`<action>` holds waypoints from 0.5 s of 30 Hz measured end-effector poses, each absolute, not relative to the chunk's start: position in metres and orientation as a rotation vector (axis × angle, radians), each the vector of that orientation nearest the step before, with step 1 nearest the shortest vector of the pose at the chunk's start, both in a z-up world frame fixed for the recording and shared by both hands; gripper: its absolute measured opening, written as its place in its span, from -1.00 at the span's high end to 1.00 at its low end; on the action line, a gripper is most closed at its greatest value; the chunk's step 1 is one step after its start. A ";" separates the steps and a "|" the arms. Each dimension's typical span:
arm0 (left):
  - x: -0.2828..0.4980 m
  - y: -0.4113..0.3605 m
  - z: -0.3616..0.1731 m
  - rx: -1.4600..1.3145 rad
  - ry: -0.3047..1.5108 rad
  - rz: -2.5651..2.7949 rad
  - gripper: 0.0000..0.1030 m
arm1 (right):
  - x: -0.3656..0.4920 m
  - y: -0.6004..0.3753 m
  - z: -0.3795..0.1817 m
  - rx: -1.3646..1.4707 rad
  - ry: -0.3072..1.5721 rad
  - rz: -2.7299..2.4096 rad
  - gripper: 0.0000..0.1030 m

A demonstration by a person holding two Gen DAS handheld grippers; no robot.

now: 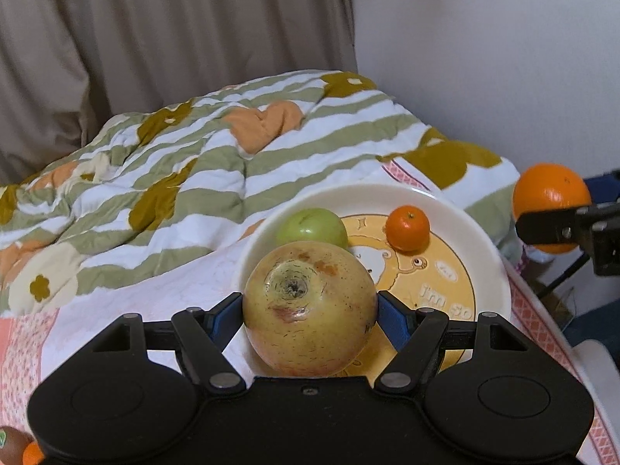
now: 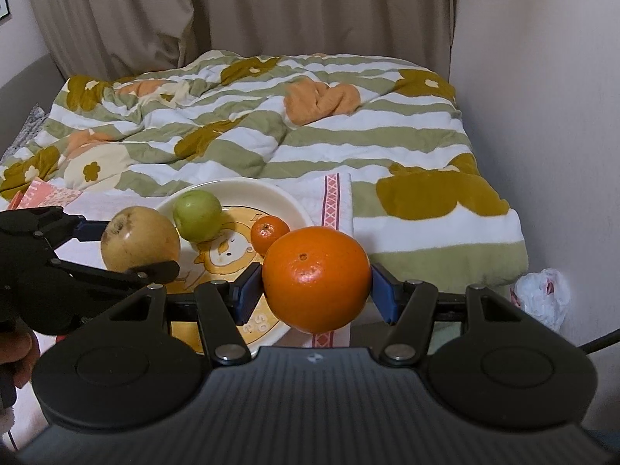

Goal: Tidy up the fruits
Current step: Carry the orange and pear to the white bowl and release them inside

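Gripped apple (image 1: 310, 306) hangs over plate (image 1: 488, 255) holding 2 fruits.

Plate (image 1: 484, 240) lettering cut short behind pear (image 1: 310, 306). Brown fruit (image 1: 9, 445) cropped at left-wrist frame's bottom-left corner, kind unclear. Orange (image 2: 316, 279) hides plate's near right rim in right-wrist view.

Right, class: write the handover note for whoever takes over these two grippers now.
Left gripper: shut on the yellow apple, held over the plate's near rim.
Right gripper: shut on the large orange, beside the plate's right edge.
Done: green fruit and small mandarin lie on the plate.
Left: probably set both held fruits on the plate, then the fruit at the left view's bottom-left corner.
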State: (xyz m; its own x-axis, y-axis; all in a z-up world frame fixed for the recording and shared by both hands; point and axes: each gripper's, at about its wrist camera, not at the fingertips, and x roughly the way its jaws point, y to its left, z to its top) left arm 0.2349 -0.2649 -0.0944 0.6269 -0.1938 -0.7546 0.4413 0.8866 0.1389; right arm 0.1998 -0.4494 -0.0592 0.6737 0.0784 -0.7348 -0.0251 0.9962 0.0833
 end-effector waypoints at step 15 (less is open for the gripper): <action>0.239 -0.263 -0.081 0.326 0.772 -0.394 -0.98 | 0.205 -0.449 -0.059 0.084 0.829 0.033 -0.45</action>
State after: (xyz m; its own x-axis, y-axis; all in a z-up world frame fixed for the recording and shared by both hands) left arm 0.2386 -0.2631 -0.0814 0.6505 -0.2231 -0.7260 0.4575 0.8781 0.1400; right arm 0.2051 -0.4495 -0.0589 0.6750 0.0621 -0.7352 0.0033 0.9962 0.0872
